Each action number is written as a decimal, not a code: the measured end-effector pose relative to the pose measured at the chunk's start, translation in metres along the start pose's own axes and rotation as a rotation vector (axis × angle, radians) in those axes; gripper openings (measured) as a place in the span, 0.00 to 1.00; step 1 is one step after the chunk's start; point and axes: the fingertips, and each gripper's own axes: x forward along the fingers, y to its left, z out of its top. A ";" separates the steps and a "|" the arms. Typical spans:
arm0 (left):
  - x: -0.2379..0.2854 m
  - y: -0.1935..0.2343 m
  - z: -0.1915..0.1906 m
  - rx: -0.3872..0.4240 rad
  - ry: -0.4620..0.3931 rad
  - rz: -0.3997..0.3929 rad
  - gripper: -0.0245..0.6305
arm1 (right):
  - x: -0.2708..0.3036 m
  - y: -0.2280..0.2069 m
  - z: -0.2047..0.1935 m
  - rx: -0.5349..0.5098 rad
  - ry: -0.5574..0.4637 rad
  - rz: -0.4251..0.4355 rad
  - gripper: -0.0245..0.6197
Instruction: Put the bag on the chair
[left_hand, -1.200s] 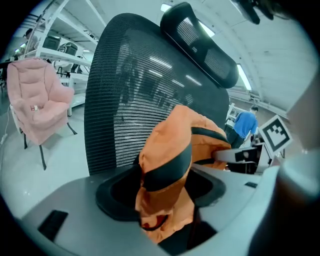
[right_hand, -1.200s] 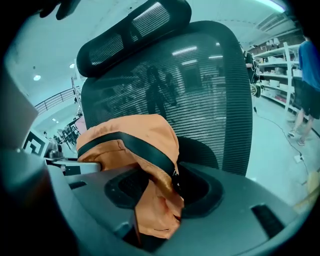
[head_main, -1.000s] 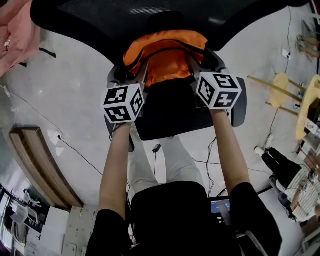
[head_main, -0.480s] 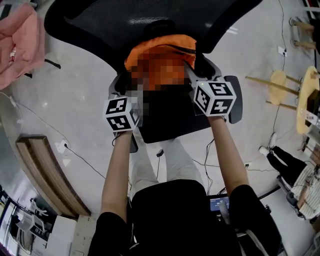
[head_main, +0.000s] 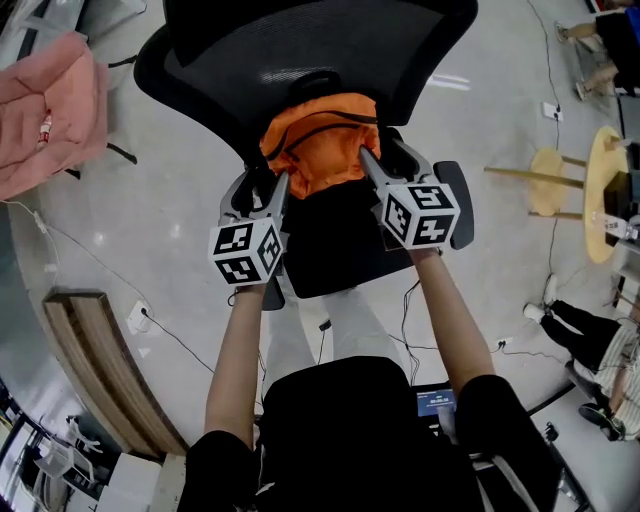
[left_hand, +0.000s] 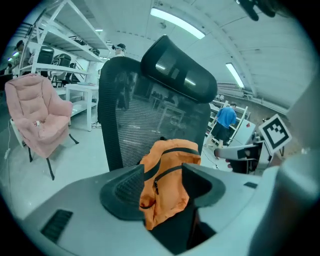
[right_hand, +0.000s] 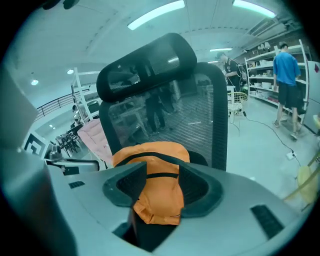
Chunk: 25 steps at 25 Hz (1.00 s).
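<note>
We find the bag (head_main: 322, 140) on the chair (head_main: 340, 245) seat, upright against the backrest (head_main: 300, 50), dead ahead of both tongs; left tongs (left_hand: 164, 182) and right tongs (right_hand: 162, 187) flank it, equally near; both released, jaws just narrowed slightly, seemingly not pressing it.

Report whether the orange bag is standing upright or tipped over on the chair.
Upright: the orange bag stands on the seat, its back against the mesh backrest.
</note>
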 end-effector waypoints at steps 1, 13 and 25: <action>-0.007 -0.003 0.005 0.010 -0.006 -0.005 0.40 | -0.005 0.004 0.003 -0.003 -0.006 -0.003 0.33; -0.076 -0.059 0.062 0.119 -0.067 -0.130 0.20 | -0.076 0.053 0.045 -0.047 -0.097 0.011 0.14; -0.163 -0.090 0.121 0.220 -0.214 -0.154 0.07 | -0.151 0.116 0.097 -0.101 -0.227 0.029 0.04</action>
